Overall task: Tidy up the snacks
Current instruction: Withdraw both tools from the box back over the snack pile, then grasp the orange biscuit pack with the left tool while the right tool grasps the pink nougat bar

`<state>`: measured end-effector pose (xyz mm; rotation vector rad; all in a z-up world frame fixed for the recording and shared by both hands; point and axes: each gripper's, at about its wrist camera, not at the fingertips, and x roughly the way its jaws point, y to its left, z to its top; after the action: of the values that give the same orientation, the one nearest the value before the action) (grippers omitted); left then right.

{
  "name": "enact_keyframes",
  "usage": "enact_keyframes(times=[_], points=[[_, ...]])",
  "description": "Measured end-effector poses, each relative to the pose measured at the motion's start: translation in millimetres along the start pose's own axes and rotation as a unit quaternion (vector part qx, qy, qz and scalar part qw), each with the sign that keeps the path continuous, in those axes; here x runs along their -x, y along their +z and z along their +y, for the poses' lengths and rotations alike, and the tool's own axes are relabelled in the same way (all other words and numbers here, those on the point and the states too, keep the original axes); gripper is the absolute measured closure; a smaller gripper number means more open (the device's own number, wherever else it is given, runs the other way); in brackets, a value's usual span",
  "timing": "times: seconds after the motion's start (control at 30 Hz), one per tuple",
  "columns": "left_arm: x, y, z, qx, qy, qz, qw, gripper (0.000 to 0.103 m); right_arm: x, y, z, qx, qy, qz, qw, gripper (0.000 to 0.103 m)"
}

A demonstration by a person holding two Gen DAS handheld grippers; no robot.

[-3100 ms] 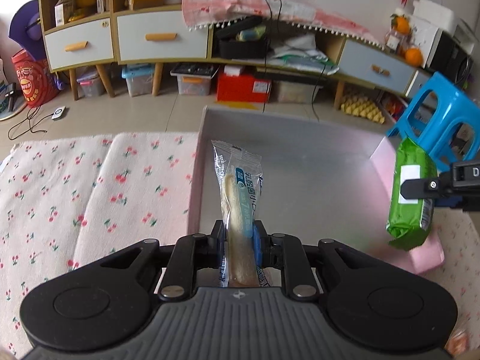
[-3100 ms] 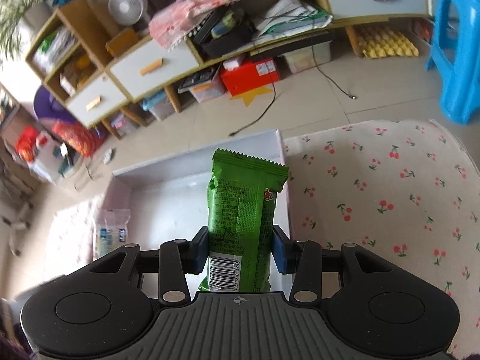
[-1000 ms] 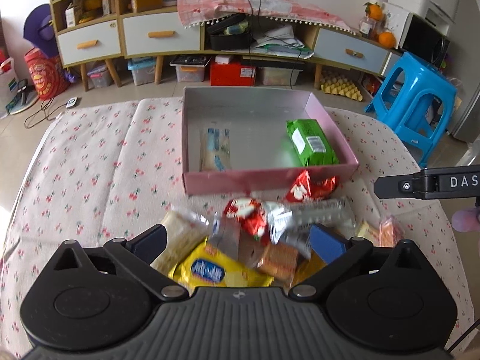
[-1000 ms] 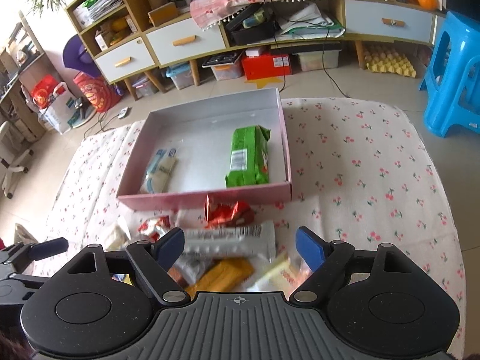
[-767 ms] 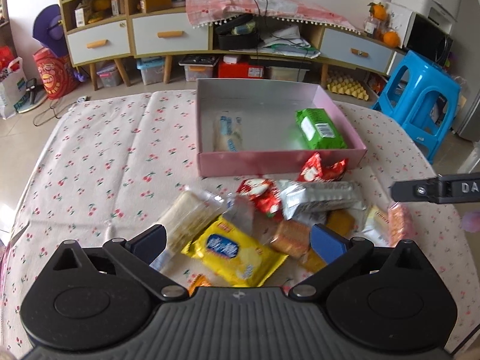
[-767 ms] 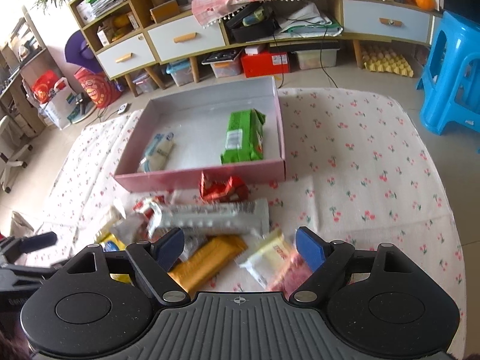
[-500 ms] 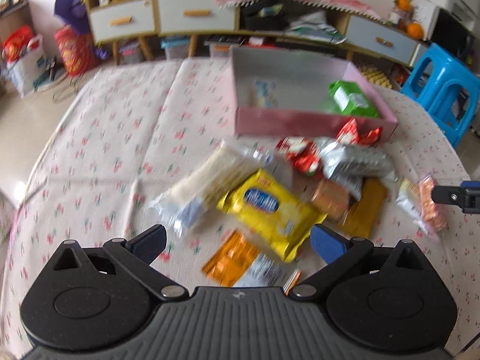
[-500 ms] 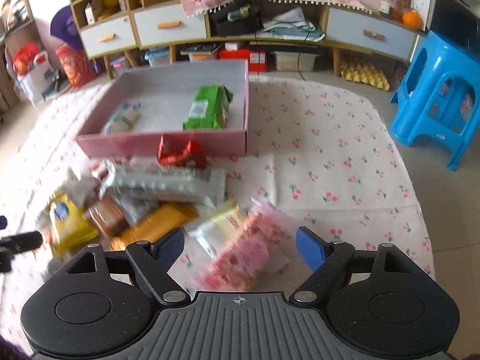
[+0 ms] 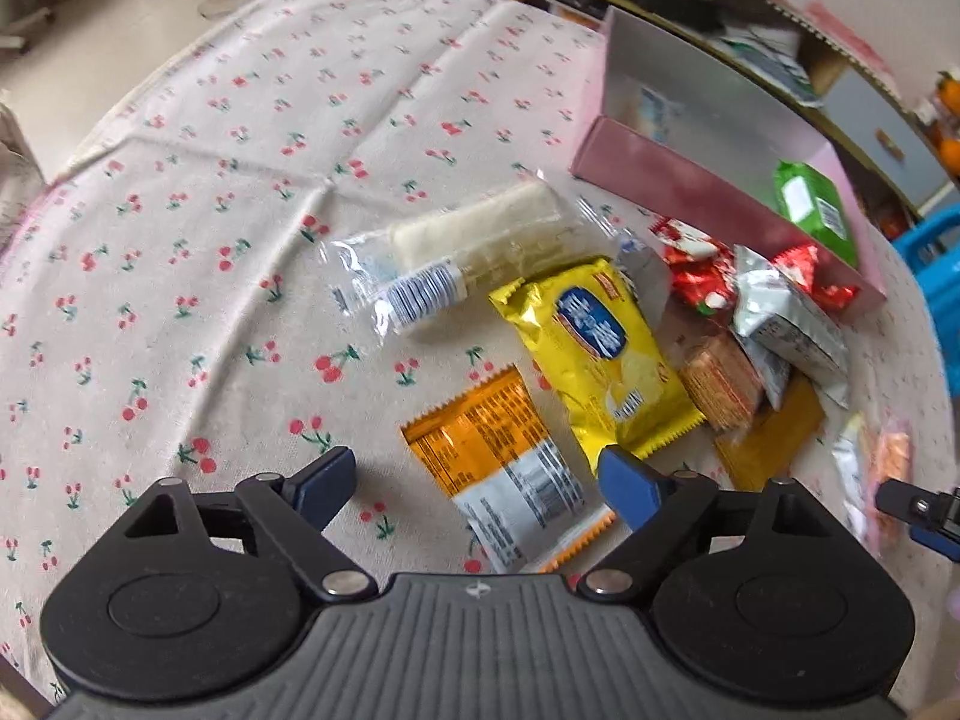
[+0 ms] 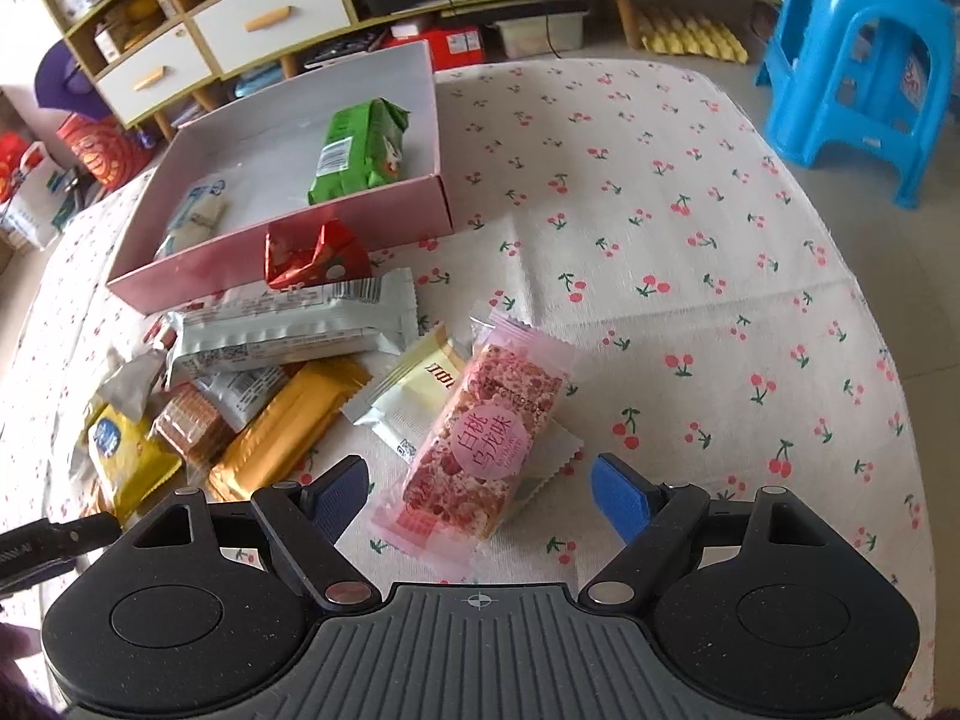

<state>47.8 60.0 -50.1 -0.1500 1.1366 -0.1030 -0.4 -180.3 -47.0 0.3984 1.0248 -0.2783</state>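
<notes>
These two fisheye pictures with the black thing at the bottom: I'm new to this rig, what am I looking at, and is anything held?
No robot arm here: a person carries a two-finger gripper in each hand, and each picture comes from a camera on one gripper, looking along its blue-tipped fingers.

In the left wrist view, the left gripper hangs over an orange packet; its jaws are closing, with the packet between them, not yet pinched. Beside it lie a yellow packet and a clear-wrapped white bar.

In the right wrist view, the right gripper is open over a pink snack bar and holds nothing.

The pink box on the cherry-print cloth already holds a green packet and a small clear packet.
</notes>
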Motion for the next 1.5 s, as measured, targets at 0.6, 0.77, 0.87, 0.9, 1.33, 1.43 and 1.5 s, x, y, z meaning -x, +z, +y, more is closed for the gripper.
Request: enact_keyframes(times=[0.6,0.77,0.87,0.9,1.33,1.43,1.5], points=[[12.5,-16.5,9.8,-0.124,0.01,-0.027,0.9919,0.048,-9.4,-2.6,-7.8,0.016,-0.026,0.015,0.999,0.02],[17.8,-17.5,19.2,-0.136,0.007,-0.026,0.9904,0.058,-7.3,-0.6,-16.5,-0.005,-0.028,0.014,1.0,0.02],[19.6,-16.1,22.6,-0.137,0.002,-0.022,0.9903,0.061,-6.3,0.7,-22.3,-0.023,-0.021,0.014,0.999,0.021],[17.8,-13.6,21.2,-0.138,0.0,-0.019,0.9902,0.061,-5.9,1.1,-23.0,-0.025,-0.017,0.014,0.999,0.022],[11.0,-6.0,21.4,-0.138,-0.001,-0.027,0.99,0.057,-14.3,-2.2,-22.1,-0.048,0.016,0.024,0.998,0.045],[11.5,-5.1,23.6,-0.13,0.005,-0.031,0.991,0.065,-12.9,-2.9,-22.8,-0.055,0.034,0.022,0.998,0.065],[11.8,-4.2,24.5,-0.127,0.004,-0.03,0.9914,0.066,-11.2,-3.4,-20.9,-0.055,0.03,0.019,0.998,0.071]])
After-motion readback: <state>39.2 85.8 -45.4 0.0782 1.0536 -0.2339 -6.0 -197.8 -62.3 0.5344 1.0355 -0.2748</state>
